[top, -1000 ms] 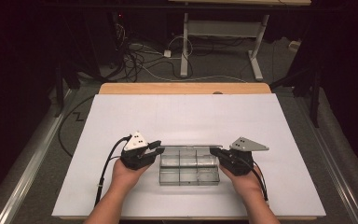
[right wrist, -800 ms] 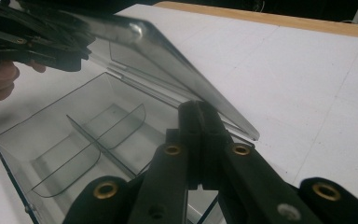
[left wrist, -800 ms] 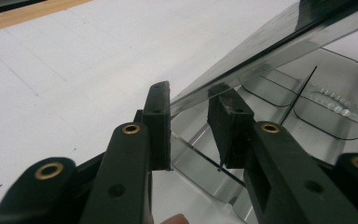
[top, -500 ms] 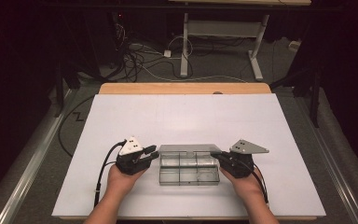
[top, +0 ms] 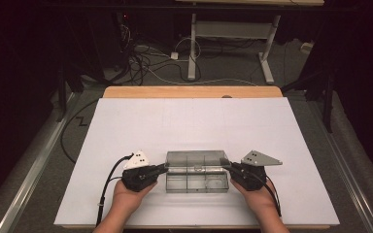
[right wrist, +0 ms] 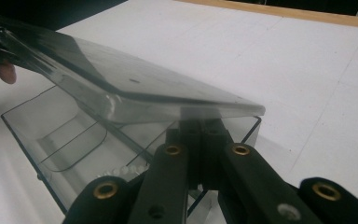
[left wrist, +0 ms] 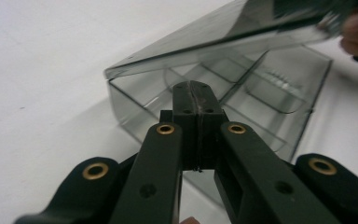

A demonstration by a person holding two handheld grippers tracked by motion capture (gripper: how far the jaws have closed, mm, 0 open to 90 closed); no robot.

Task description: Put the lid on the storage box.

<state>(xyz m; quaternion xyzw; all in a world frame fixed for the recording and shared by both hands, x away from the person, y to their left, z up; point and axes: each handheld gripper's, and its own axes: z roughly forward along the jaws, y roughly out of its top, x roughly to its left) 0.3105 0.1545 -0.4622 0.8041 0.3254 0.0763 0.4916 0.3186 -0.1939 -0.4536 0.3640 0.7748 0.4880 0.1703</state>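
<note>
Grippers at both ends of clear compartment box (top: 196,177): left gripper (top: 162,168) & right gripper (top: 228,167), jaws pressed together w/ nothing between, tips under half-raised lid (top: 194,157), prob. propping it evenly so hinge doesn't twist

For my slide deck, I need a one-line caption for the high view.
Two hand-held grippers, left and right, meet the ends of a clear divided box with its lid partly raised.
</note>
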